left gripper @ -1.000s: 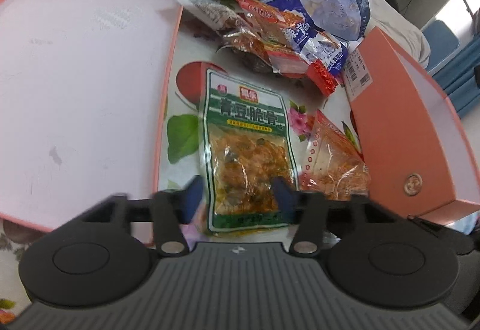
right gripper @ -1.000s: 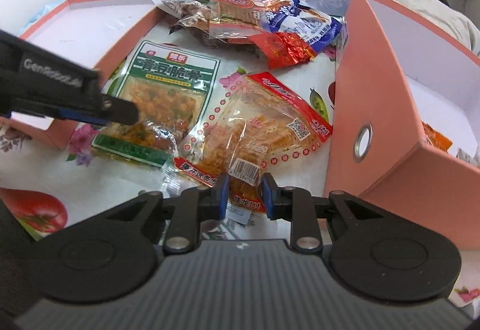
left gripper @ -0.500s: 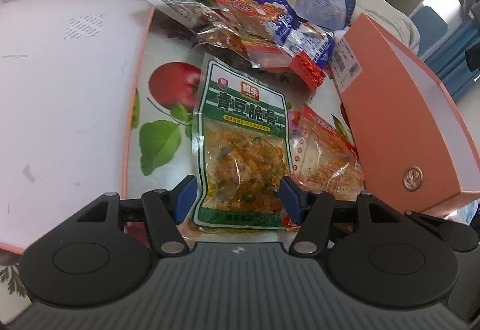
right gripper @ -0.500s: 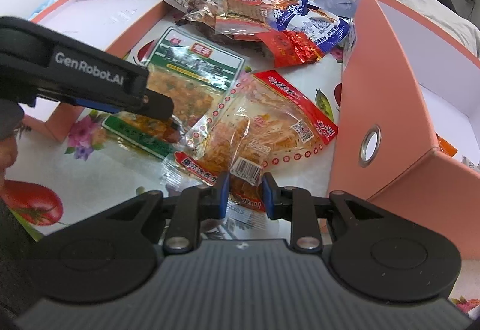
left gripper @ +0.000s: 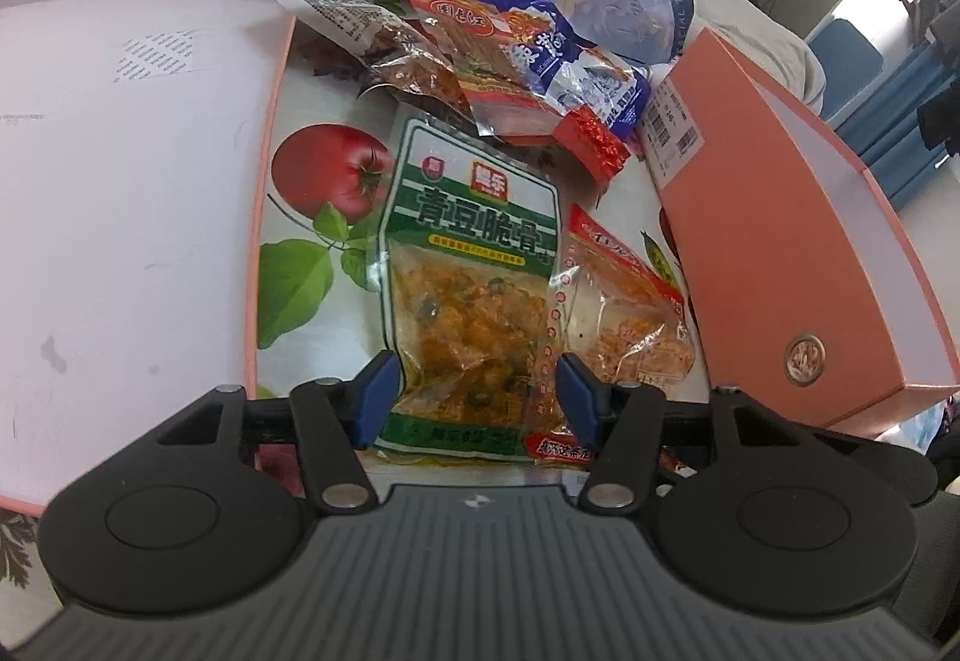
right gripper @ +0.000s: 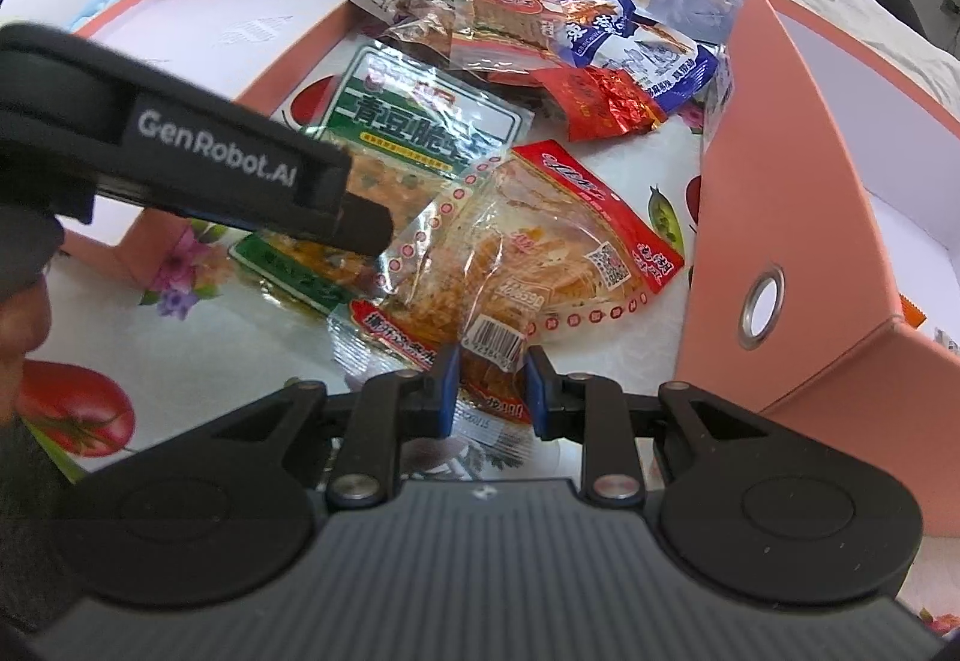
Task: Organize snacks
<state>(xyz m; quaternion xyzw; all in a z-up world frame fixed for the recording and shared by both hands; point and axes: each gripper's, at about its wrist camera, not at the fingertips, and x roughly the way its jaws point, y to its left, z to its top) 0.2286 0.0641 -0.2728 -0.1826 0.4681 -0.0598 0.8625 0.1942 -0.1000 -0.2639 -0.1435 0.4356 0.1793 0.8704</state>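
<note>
Our left gripper [left gripper: 474, 391] has its fingers apart, straddling the near end of the green packet [left gripper: 468, 295], which lies flat on the cloth between the lid [left gripper: 120, 181] and box [left gripper: 780, 265]. Our right gripper [right gripper: 491, 391] is clamped on the red packet [right gripper: 528, 265] beside it.

"GenRobot.AI" stood on the left hand-held gripper [right gripper: 360, 223] at nine o'clock; "青豆脆骨" headed the green packet [left gripper: 474, 289].

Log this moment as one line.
left hand-held gripper: open, straddling green snack pack | right hand-held gripper: shut on red-edged snack pack
</note>
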